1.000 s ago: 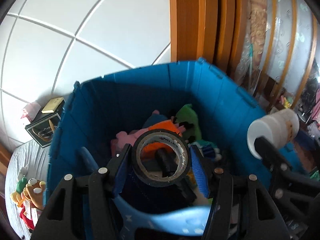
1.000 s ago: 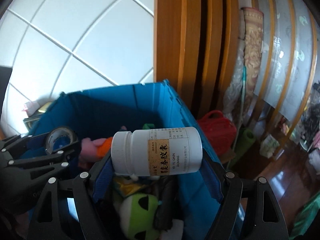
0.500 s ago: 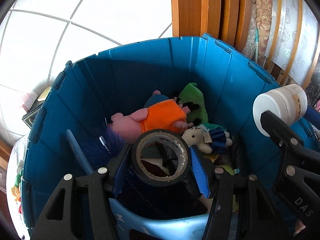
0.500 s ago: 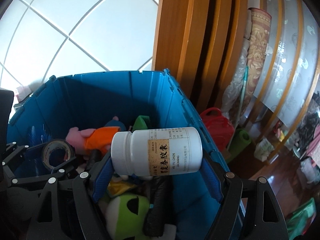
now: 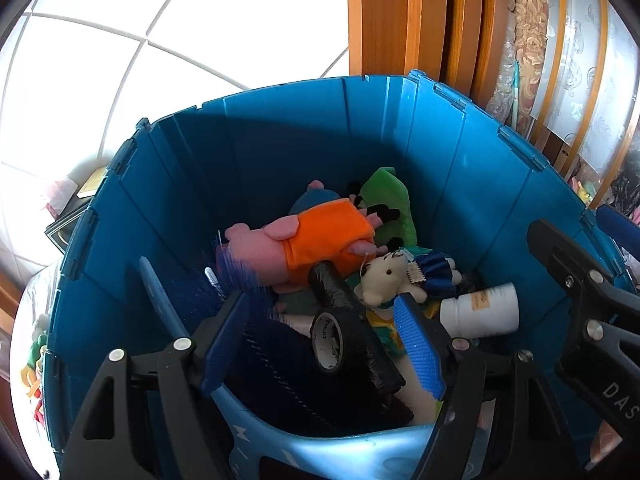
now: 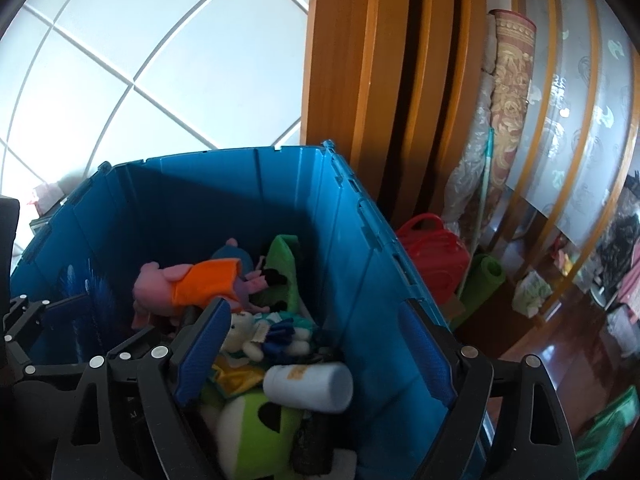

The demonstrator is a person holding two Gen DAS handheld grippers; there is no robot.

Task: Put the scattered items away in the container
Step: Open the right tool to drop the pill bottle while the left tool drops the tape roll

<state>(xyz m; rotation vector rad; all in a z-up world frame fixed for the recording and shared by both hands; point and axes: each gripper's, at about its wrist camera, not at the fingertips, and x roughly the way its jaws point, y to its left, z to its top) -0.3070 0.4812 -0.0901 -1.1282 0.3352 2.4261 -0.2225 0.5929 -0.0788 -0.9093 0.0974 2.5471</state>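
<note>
The blue bin [image 5: 280, 160] fills both views. A black tape roll [image 5: 318, 330] lies loose inside it, below and between the blue pads of my left gripper [image 5: 322, 344], whose jaws are opening with nothing pressed between them. The white pill bottle [image 6: 308, 386] lies on its side on a green and white plush [image 6: 248, 420], clear of my right gripper [image 6: 316, 354]; those jaws are also opening and hold nothing. In the left wrist view the bottle [image 5: 480, 310] rests by the bin's right wall, under the right gripper [image 5: 580, 300].
In the bin lie a pink pig plush in an orange dress [image 5: 320, 236], a white bear [image 5: 392, 280] and a black cylinder [image 5: 340, 292]. A wooden door frame [image 6: 360, 80], red bag [image 6: 436, 256] and green mat roll [image 6: 484, 276] stand right of the bin.
Both grippers have let go: the tape roll dropped from the left pads and the bottle from the right pads, and both now lie in the bin. The left gripper sank toward the bin.
</note>
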